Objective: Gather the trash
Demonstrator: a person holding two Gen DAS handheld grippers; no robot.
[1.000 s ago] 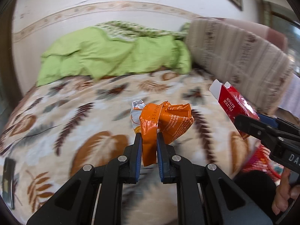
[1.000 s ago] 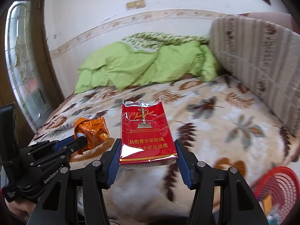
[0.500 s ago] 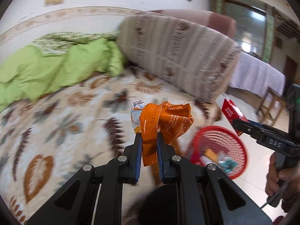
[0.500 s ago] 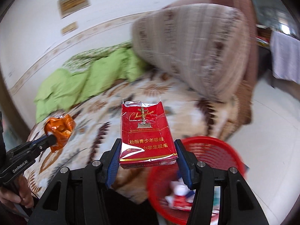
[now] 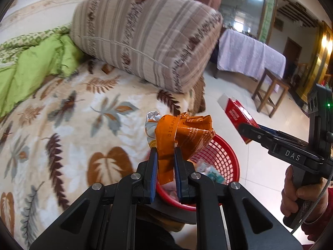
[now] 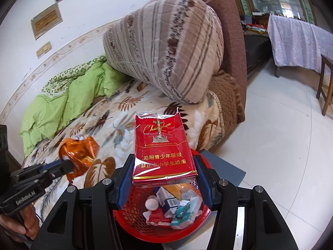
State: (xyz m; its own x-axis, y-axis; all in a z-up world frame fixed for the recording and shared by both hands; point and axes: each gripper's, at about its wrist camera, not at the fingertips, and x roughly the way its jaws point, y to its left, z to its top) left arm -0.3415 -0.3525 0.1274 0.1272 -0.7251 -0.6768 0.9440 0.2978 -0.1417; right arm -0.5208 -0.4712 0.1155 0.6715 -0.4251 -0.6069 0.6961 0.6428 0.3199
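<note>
My left gripper (image 5: 165,158) is shut on a crumpled orange wrapper (image 5: 183,133), held above the near edge of a red mesh basket (image 5: 226,156). In the right wrist view the same orange wrapper (image 6: 78,154) hangs at the left over the bed. My right gripper (image 6: 164,166) is shut on a torn red cigarette pack (image 6: 163,148), which sits directly over the red basket (image 6: 164,227). That basket holds several bits of trash. In the left wrist view the red pack (image 5: 239,114) shows at the right, held over the floor.
A bed with a leaf-print blanket (image 5: 68,129) fills the left. A rolled striped quilt (image 6: 168,48) and a green duvet (image 6: 68,98) lie on it. The basket stands on a grey box (image 6: 226,166) beside the bed. White tiled floor (image 6: 281,137), a cloth-covered table (image 5: 249,56) and a wooden stool (image 5: 270,91) lie to the right.
Both grippers swung right from over the bed toward the red basket, which now sits below them. Each keeps its grip on its piece of trash.
</note>
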